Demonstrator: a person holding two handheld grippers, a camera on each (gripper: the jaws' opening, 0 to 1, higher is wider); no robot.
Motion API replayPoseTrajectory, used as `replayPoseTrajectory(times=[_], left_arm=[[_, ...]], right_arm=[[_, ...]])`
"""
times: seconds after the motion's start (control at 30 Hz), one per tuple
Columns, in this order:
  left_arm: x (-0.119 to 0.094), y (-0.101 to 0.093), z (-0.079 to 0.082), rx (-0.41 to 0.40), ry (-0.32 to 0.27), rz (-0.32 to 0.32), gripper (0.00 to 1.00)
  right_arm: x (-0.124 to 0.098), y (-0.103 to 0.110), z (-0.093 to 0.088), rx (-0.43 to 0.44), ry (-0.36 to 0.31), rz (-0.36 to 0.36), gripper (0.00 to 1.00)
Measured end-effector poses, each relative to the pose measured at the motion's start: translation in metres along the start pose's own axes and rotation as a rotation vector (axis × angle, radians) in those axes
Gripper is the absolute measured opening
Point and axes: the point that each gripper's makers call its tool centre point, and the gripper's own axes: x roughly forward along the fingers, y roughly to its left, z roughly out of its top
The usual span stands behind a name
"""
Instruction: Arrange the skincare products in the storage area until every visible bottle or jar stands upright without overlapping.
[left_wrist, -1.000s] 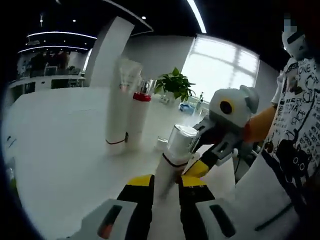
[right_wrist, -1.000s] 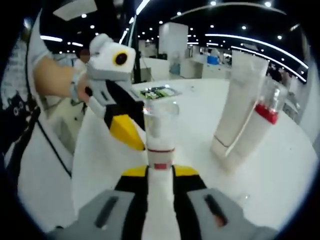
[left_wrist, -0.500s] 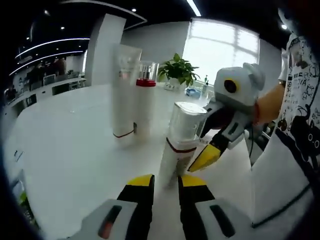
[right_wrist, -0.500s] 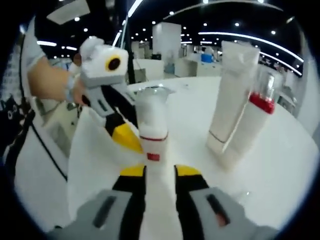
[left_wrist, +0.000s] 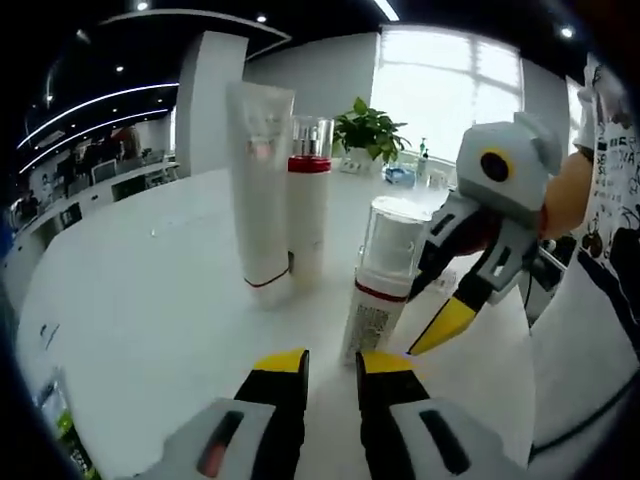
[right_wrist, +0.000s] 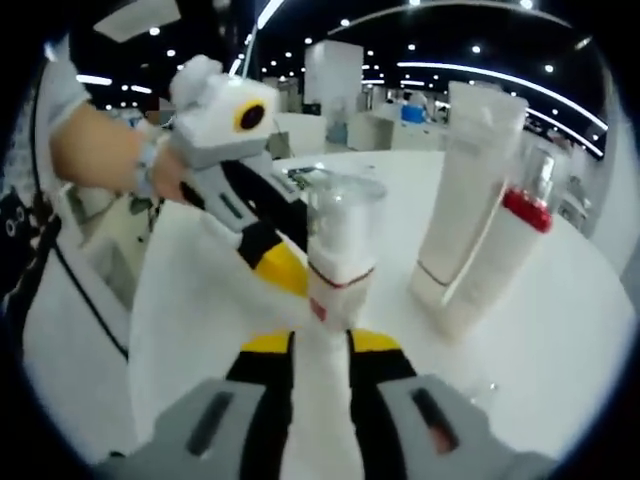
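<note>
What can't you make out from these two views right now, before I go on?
- Right gripper view: the clear-capped bottle has its base hidden between the right gripper jaws, so I cannot tell grip or contact.
- Left gripper view: label print on that bottle is too small to read.
- Both views: whether the white tube and the red-collared bottle touch is unclear where they overlap.
- Left gripper: jaw contact unclear.

No words or numbers can be read here. The small bottle (left_wrist: 382, 290) has tiny print on its lower side, but it is too small to make out. The tall tube (left_wrist: 261, 190) has a faint pink mark near its top that is too blurry. The person's shirt (left_wrist: 612, 215) has black marks that cannot be read.
</note>
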Motion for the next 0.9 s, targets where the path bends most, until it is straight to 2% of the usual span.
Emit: replayPoseTrajectory(times=[0.2, 0.3, 0.4, 0.5, 0.6, 0.63, 0.73, 0.9], left_arm=[[-0.003, 0.002, -0.007, -0.01, 0.032, 0.029, 0.19], [-0.008, -0.01, -0.017, 0.001, 0.064, 0.032, 0.19], [-0.004, -0.023, -0.016, -0.001, 0.05, 0.065, 0.19], [0.003, -0.026, -0.005, -0.056, -0.018, 0.125, 0.19], [0.012, -0.031, -0.009, -0.109, 0.0, 0.109, 0.19], [0.014, -0.03, -0.012, -0.133, 0.02, 0.117, 0.19], [0.016, -0.02, -0.01, -0.074, 0.025, 0.169, 0.19], [0.022, -0.006, -0.006, -0.07, 0.029, 0.199, 0.17]], right_arm=[[-0.006, -0.005, -0.005, 0.021, 0.004, -0.021, 0.19], [-0.016, -0.009, -0.01, 0.039, 0.005, -0.034, 0.19], [-0.03, -0.015, -0.016, 0.077, -0.005, -0.063, 0.19], [-0.045, -0.03, -0.025, 0.125, -0.006, -0.146, 0.19], [-0.057, -0.05, -0.036, 0.177, 0.004, -0.241, 0.19], [-0.062, -0.057, -0.039, 0.2, 0.001, -0.268, 0.19], [-0.07, -0.068, -0.04, 0.226, -0.013, -0.303, 0.19], [-0.077, -0.074, -0.042, 0.229, -0.008, -0.346, 0.19]])
